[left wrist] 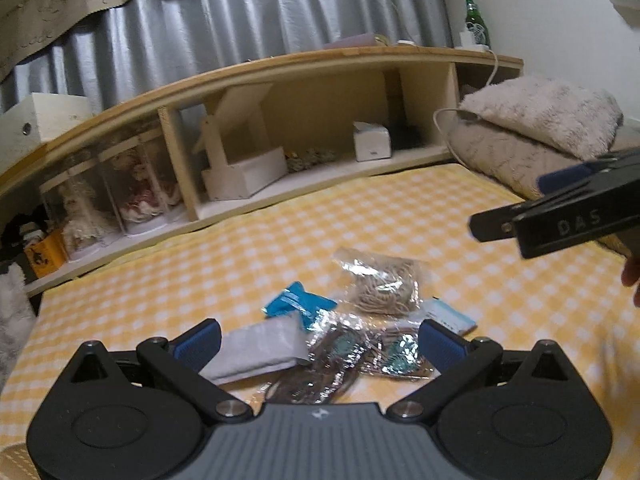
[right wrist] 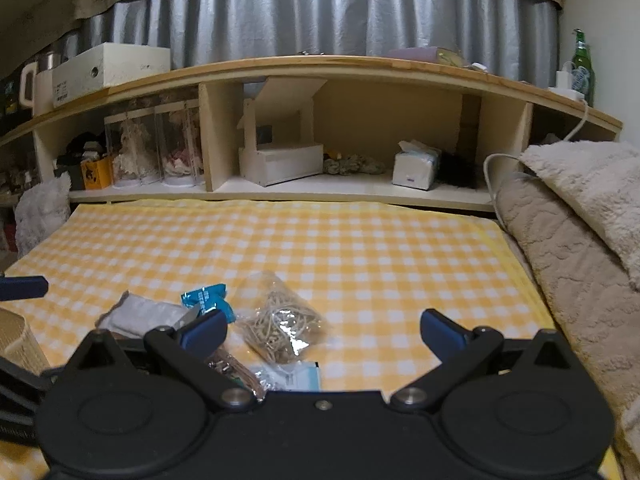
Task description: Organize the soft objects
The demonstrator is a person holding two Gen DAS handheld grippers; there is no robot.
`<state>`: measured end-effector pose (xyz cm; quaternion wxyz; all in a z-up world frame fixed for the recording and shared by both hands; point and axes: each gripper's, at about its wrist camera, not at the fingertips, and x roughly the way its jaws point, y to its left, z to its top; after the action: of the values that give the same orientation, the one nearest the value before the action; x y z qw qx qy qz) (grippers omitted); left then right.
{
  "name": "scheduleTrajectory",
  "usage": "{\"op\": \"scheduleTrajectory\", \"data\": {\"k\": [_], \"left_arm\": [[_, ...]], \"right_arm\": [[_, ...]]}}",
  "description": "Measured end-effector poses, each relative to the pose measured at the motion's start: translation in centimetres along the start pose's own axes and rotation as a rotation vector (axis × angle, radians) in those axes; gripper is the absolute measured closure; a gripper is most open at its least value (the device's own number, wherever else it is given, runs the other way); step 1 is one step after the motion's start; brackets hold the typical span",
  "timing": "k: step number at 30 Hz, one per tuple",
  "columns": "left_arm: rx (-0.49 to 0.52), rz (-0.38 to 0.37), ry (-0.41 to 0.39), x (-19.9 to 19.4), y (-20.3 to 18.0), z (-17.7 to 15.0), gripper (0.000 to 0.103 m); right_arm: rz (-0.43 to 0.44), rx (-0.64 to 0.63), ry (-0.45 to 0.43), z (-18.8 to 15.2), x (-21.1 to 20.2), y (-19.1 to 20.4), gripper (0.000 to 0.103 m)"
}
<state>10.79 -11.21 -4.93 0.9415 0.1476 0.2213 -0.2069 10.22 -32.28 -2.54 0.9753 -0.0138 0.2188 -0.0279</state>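
Field notes. Landmark: the clear bag of tan cord, lying on the yellow checked cloth.

Handling, as judged: every item looked light and limp. The plastic wrappers would likely be slick and crinkle under the pads, so a pinch on a loose corner or across the bulk seemed safer than a flat face. The grey cloth pouch looked soft enough to take across its middle.

Appearance: the bag of cord was glossy and lumpy. Just left of it lay a crumpled blue packet; nearer the camera from it, two clear packets of dark items with bright glare; the pouch lay left of those. A flat white-and-teal sachet sat just right of the bag.

Left gripper: jaws spread wide, empty, hovering over the near packets. Right gripper: jaws wide, empty, above the cloth, with the bag between its fingers in view. A woven basket stood well to the left of the bag.
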Motion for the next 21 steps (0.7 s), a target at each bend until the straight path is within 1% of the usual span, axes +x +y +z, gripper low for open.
{"op": "scheduleTrajectory", "data": {"k": [2, 4, 6, 7, 9, 12, 14, 15, 18, 21], "left_arm": [[0.0, -0.013, 0.003, 0.6, -0.2, -0.7, 0.0], [0.013, -0.014, 0.026, 1.3, -0.5, -1.2, 0.002], [0.042, -0.013, 0.066, 2.2, -0.8, -1.6, 0.009], [0.045, -0.017, 0.078, 2.5, -0.8, -1.9, 0.01], [0.044, -0.019, 0.095, 3.2, -0.7, -2.5, 0.011], [0.05, -0.024, 0.119, 4.2, -0.6, -3.3, 0.016], [0.051, -0.016, 0.15, 4.9, -0.5, -3.9, 0.019], [0.052, -0.017, 0.164, 5.2, -0.5, -4.1, 0.02], [0.03, -0.023, 0.188, 6.1, 0.0, -4.8, 0.02], [-0.001, -0.022, 0.199, 6.9, 0.6, -5.0, 0.02]], "right_arm": [[0.026, -0.04, 0.006, -0.4, 0.8, 0.3, 0.0], [0.047, -0.082, 0.037, -1.0, 2.1, 0.7, 0.0], [0.071, -0.112, 0.081, -1.5, 3.4, 1.1, 0.0], [0.092, -0.13, 0.106, -1.7, 4.2, 1.5, 0.001], [0.135, -0.164, 0.133, -2.2, 5.3, 2.2, 0.007], [0.182, -0.235, 0.172, -3.2, 6.9, 3.5, 0.013], [0.208, -0.281, 0.195, -3.6, 8.0, 4.2, 0.017], [0.222, -0.289, 0.202, -3.6, 8.4, 4.5, 0.018], [0.267, -0.314, 0.219, -4.1, 9.5, 5.1, 0.019], [0.288, -0.386, 0.241, -4.7, 10.3, 5.9, 0.023]]}}
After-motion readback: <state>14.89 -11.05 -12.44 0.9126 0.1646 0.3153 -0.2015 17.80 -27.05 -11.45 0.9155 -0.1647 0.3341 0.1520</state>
